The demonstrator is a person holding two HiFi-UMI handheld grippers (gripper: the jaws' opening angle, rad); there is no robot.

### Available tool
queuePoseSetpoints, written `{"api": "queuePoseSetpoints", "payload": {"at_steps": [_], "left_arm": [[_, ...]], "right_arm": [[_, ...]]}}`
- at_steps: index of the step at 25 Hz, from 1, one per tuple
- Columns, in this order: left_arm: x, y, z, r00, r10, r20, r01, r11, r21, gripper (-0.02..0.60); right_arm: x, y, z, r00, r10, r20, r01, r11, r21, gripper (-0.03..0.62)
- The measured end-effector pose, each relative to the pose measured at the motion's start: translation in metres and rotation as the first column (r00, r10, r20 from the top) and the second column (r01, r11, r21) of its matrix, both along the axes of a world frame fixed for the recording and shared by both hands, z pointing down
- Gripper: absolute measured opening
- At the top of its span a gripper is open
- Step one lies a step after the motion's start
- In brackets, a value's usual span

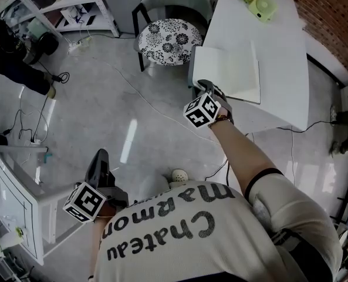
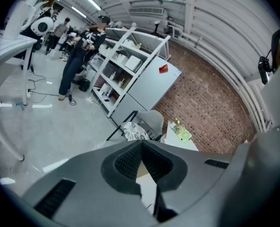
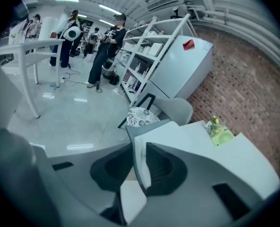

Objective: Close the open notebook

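An open white notebook (image 1: 232,72) lies on the white table (image 1: 279,46), near its left edge. My right gripper (image 1: 202,86) is at the notebook's near left corner. In the right gripper view the jaws (image 3: 136,150) are shut on the notebook's left leaf (image 3: 154,132). The grey-backed cover and white page stand up between the pads. My left gripper (image 1: 100,157) hangs low at the left over the floor, far from the table. Its pads (image 2: 142,143) meet at the tips with nothing between them.
A chair with a black-and-white patterned seat (image 1: 169,40) stands against the table's left side. A green object with a small plant (image 1: 262,4) sits at the table's far end. There is a white stand (image 1: 15,198) at the lower left, shelving (image 1: 56,4) at the back left, and cables on the floor.
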State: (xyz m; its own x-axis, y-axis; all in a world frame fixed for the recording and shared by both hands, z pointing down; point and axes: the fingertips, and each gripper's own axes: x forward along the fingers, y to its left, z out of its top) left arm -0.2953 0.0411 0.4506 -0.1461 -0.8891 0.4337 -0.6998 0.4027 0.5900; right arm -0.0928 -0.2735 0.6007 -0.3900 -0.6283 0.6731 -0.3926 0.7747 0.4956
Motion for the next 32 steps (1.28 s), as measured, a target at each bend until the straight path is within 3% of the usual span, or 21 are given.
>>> {"api": "queuePoseSetpoints", "payload": {"at_steps": [9, 20, 28, 32], "left_arm": [[-0.008, -0.059, 0.006, 0.993, 0.109, -0.041, -0.109, 0.994, 0.016, 0.002], [-0.022, -0.185, -0.014, 0.95, 0.306, -0.059, -0.3, 0.949, 0.098, 0.002], [-0.039, -0.252, -0.034, 0.924, 0.381, -0.034, -0.372, 0.917, 0.144, 0.002], [-0.045, -0.281, -0.036, 0.906, 0.421, -0.043, -0.41, 0.898, 0.158, 0.002]], "right_arm": [[0.0, -0.008, -0.005, 0.987, 0.111, 0.119, -0.092, 0.984, -0.151, 0.072], [0.003, -0.012, -0.008, 0.932, 0.285, 0.225, -0.184, 0.904, -0.385, 0.077], [0.007, -0.018, -0.011, 0.918, 0.313, 0.244, -0.177, 0.873, -0.454, 0.08], [0.007, -0.02, -0.013, 0.916, 0.313, 0.25, -0.178, 0.876, -0.448, 0.077]]}}
